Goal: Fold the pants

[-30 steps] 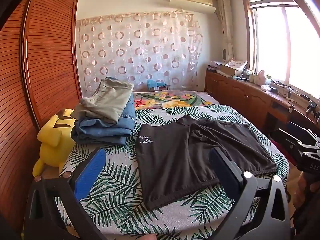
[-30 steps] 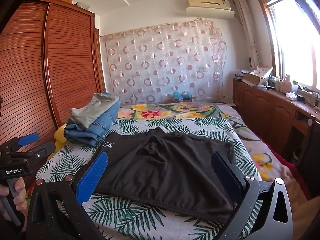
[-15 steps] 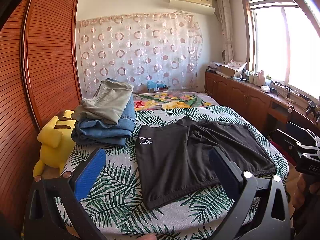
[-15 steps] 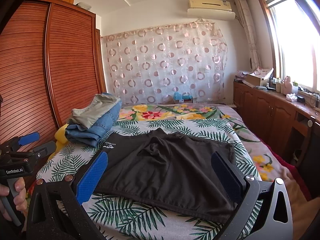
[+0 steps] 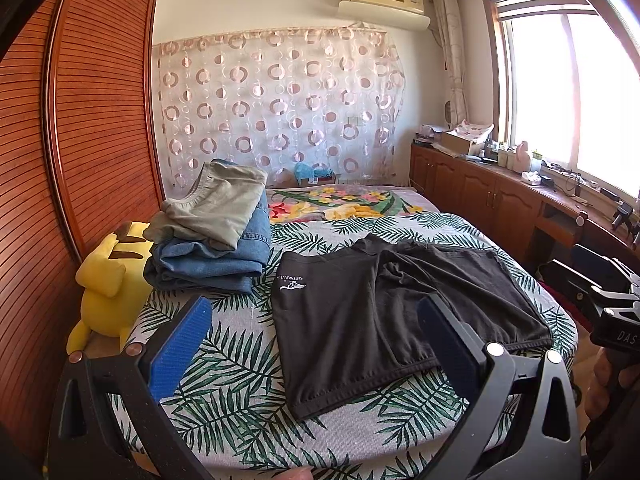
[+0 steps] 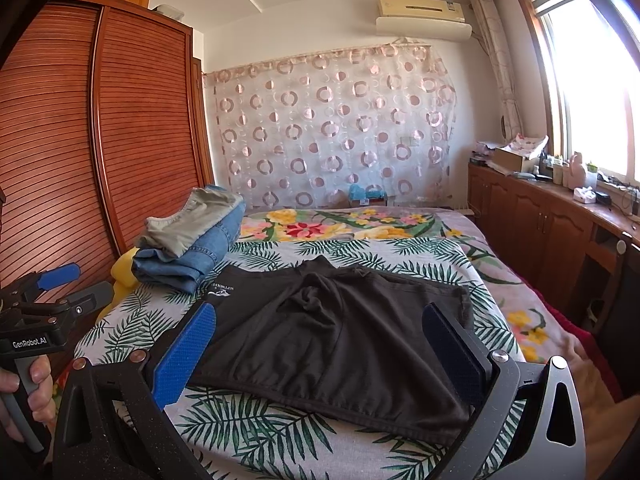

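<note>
Black shorts (image 5: 380,312) with a small white logo lie spread flat on the leaf-print bed cover (image 5: 236,376), also in the right wrist view (image 6: 344,340). My left gripper (image 5: 316,332) is open and empty, held above the bed's near edge, short of the shorts' left leg hem. My right gripper (image 6: 320,344) is open and empty, held above the near edge by the right leg. Each gripper shows at the edge of the other's view: the left gripper (image 6: 56,292) and the right gripper body (image 5: 612,304).
A stack of folded jeans and khaki pants (image 5: 212,236) sits at the bed's far left, beside a yellow plush toy (image 5: 112,280). A wooden wardrobe (image 5: 80,160) stands on the left. Wooden cabinets with clutter (image 5: 500,184) line the right under the window.
Both grippers have risen slightly, so the views tilt a little. The shorts and the folded stack have not moved.
</note>
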`<state>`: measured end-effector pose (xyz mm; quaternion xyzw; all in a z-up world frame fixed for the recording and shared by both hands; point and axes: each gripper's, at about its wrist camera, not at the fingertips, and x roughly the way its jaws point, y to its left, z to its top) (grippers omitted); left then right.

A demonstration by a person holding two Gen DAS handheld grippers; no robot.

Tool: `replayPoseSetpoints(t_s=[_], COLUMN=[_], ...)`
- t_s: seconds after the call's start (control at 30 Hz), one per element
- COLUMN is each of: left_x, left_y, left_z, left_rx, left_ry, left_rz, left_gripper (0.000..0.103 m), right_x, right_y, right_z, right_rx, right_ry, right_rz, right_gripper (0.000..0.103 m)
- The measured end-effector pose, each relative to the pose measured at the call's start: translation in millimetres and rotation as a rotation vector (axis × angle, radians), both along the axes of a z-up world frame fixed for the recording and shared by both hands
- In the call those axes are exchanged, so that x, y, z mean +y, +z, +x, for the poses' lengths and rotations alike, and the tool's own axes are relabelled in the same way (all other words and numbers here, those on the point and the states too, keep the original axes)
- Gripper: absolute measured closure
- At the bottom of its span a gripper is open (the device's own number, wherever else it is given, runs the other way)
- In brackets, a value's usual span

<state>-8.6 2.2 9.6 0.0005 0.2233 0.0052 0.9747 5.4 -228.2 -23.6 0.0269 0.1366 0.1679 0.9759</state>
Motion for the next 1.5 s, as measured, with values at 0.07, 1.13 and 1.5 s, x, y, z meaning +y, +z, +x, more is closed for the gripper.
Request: replayPoseSetpoints(t_s=[0.07,1.13,1.5], left_x=[-0.1,-0.8,-1.1], left_y=[-0.2,1.1,2.3], left_z=[0.1,-1.0,-1.7], left_rx=[0.001,-0.003,-0.003], left_ry=[-0.001,-0.001,0.000], left_rz=[0.000,0.004,0.004], left_gripper=[0.000,0.000,0.000], right_x=[0.7,2.5,4.0], right_y=[0.0,0.1,0.6], right_z=[-0.1,-0.2,-0.3], right_rx=[-0.001,-0.001,-0.004], right_ry=[-0.001,0.002,0.005], right_rz=[-0.001,0.000,-0.001], right_gripper=[0.000,0.000,0.000])
